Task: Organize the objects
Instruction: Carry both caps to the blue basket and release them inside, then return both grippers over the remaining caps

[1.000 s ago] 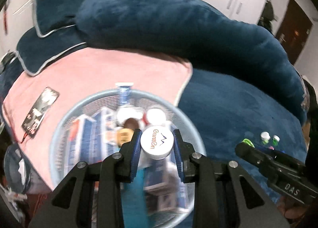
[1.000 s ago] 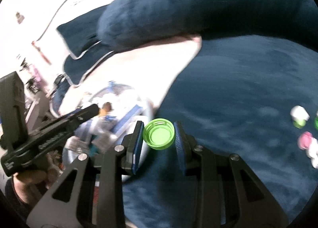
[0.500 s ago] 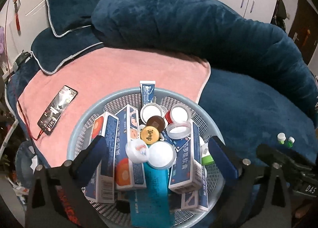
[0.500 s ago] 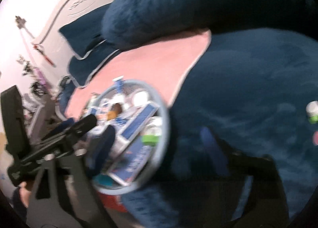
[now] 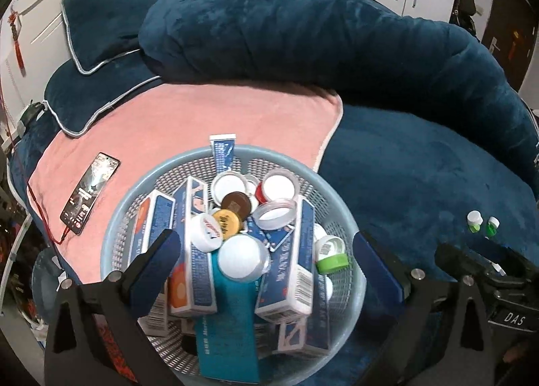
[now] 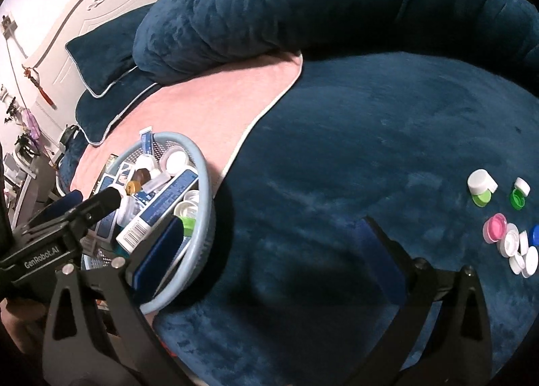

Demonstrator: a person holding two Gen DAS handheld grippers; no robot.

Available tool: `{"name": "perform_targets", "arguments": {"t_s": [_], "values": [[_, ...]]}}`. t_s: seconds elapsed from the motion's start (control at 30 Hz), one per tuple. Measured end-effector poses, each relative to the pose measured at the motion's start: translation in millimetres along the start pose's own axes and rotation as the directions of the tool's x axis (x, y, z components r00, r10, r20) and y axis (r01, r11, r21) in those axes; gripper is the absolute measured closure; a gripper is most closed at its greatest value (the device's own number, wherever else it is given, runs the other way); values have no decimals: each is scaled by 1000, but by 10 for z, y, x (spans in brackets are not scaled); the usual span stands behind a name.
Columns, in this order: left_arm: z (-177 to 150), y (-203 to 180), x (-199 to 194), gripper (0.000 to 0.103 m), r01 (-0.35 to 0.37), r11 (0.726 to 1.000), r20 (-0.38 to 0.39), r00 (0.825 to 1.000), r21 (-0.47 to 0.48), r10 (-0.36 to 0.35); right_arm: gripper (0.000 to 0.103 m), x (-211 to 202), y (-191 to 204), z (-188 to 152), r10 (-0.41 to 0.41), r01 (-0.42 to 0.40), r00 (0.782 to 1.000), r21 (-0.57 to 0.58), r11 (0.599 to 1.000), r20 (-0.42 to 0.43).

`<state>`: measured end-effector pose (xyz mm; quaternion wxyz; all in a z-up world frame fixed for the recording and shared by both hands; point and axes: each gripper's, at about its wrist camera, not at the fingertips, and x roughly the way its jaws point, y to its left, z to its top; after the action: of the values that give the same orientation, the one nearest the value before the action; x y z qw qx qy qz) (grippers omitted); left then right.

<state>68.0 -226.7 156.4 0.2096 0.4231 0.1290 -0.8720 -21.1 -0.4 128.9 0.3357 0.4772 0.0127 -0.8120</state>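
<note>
Both tongs gape wide, empty; those loose caps (image 6: 505,234) near the bed's right edge look light, stiff — pinch across the rims.

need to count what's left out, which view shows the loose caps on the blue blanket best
The right wrist view: the loose caps lie spread out at its right, white, green, pink and blue ones. The left wrist view catches only two small green-and-white ones near its right edge.

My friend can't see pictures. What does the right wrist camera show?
The open right gripper hangs over a dark blue blanket. Left is a round blue basket full of boxes and caps; right lie loose bottle caps, white, green, pink and blue.
</note>
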Motion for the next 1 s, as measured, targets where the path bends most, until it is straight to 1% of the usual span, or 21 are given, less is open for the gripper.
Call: {"name": "perform_targets", "arguments": {"t_s": [0.27,0.47,0.6,0.83,1.0], "values": [[17,-262,14,1,24,999,-14,1000,42,-23,0,-44,-177,-52,-30,30,1000,17,999,-7],[2,-499,62,1,44,996,-37,998,84,-41,0,-111,-405,-107,-60,61,998,47,997,-10],[-38,-709,113,1,73,990,-60,996,122,-66,0,-169,-600,-153,-83,83,996,82,993,-14],[-141,-1102,237,1,156,975,-131,982,157,-136,0,-267,-963,-255,-125,127,992,153,980,-27],[-214,-1365,322,1,187,964,-174,972,187,-155,0,-313,-1217,-331,-153,159,987,198,967,-44]]}}
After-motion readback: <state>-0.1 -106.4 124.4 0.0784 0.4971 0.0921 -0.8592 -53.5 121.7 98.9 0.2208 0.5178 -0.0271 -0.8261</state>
